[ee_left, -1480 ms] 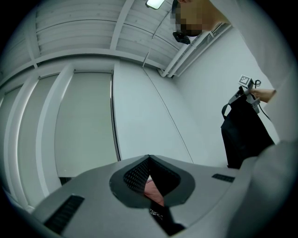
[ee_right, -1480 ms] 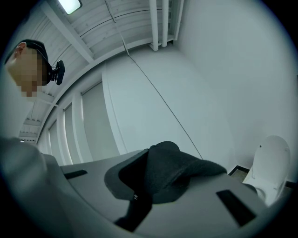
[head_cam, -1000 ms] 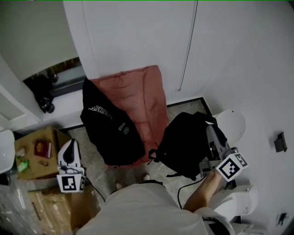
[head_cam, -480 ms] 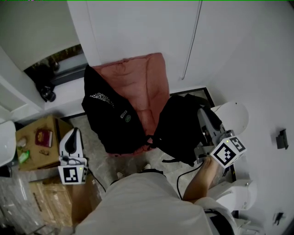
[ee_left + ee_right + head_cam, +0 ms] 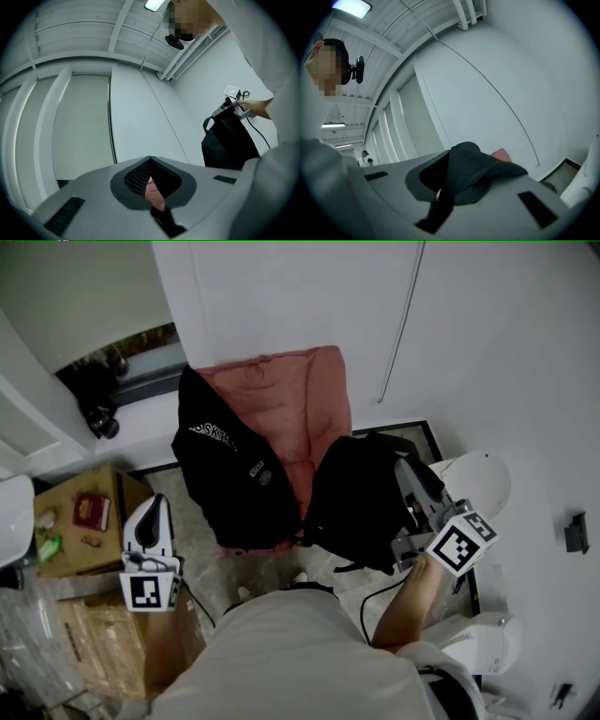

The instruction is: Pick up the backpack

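Note:
The black backpack (image 5: 361, 507) hangs off the floor from my right gripper (image 5: 405, 474), just right of the pink cushion. In the right gripper view a black strap (image 5: 480, 171) of the backpack is clamped between the jaws of that right gripper (image 5: 454, 174). The left gripper view shows the backpack (image 5: 229, 143) hanging at the right, under the other hand. My left gripper (image 5: 150, 514) hovers at the left over the floor, apart from the backpack. The grey jaws of the left gripper (image 5: 150, 180) meet with nothing between them.
A black garment (image 5: 234, 488) lies across a pink cushion (image 5: 300, 409) against the white wall. Cardboard boxes (image 5: 80, 531) stand at the left. White rounded fixtures (image 5: 478, 479) stand at the right. A black cable (image 5: 370, 601) trails under the backpack.
My right gripper has carried the backpack leftward, closer to the pink cushion and the black garment. The left gripper has stayed about where it was.

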